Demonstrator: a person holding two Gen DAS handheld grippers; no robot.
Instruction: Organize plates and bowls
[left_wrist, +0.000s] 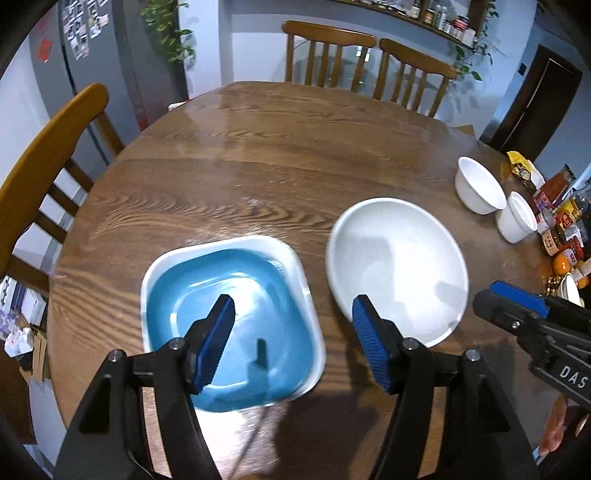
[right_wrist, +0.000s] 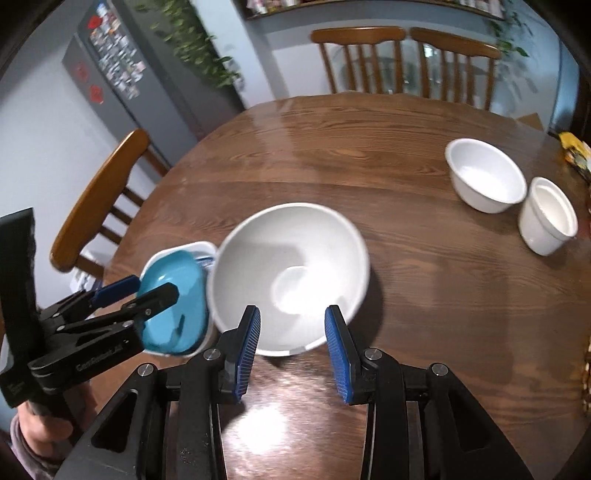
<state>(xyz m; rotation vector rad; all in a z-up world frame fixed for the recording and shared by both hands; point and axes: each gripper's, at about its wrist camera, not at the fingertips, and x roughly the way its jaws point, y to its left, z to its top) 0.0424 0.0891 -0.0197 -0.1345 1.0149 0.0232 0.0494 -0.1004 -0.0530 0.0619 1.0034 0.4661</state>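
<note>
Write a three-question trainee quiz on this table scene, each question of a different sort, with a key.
1. True or false: the left gripper is clamped on the blue square dish.
2. Multiple choice: what sits immediately beside the blue square dish on the wooden table? A) a glass jug B) a large white bowl C) a steel pot
3. Fill in: near the table's far right edge stand a small white bowl and a white ____.

Key
1. False: its pads stand apart above the dish, touching nothing. The right gripper is open and empty too.
2. B
3. cup
</note>
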